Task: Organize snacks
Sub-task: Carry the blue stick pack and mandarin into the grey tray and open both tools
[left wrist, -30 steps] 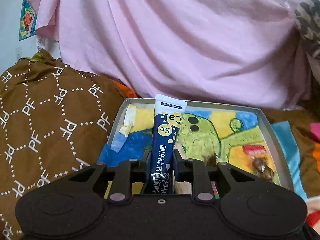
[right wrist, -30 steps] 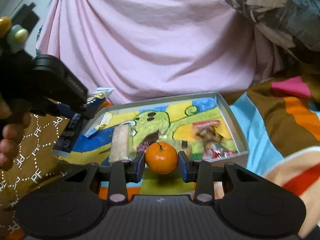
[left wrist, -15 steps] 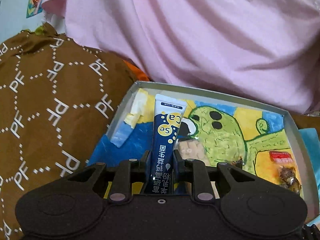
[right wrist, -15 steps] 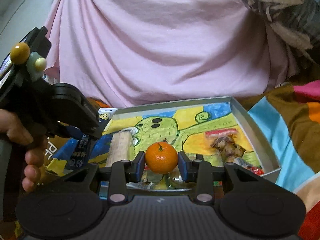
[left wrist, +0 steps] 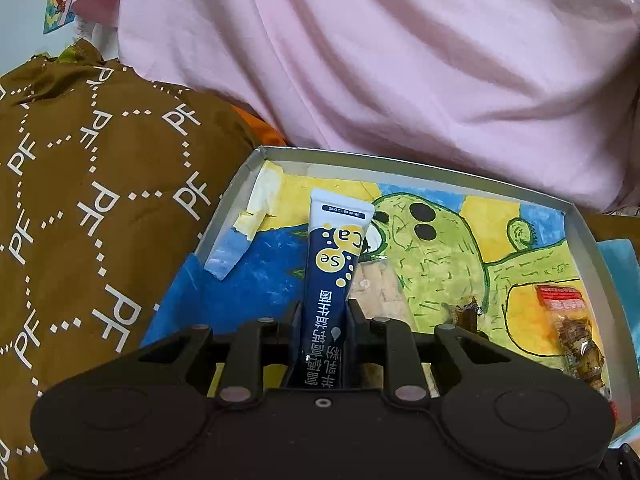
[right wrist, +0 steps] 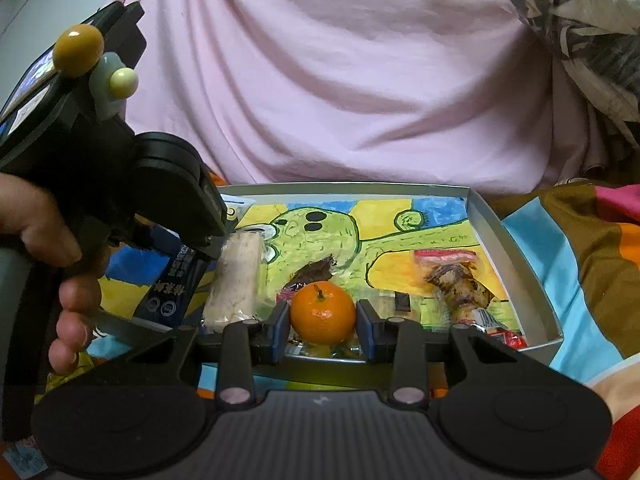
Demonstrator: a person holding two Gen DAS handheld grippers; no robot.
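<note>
A tangerine point(right wrist: 322, 312) is clamped in the right gripper point(right wrist: 322, 330) at the tray's point(right wrist: 516, 252) 6 o'clock rim; released there, it could roll out. A tube point(left wrist: 334, 276) is pinched by the left gripper point(left wrist: 323, 344) toward 9 o'clock, and could land on the wrapped roll point(right wrist: 238, 280).

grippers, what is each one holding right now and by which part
The left gripper clamps a dark blue tube by its lower half, flat crimped end pointing away. The right gripper pinches a small orange across its sides, stem up.
</note>
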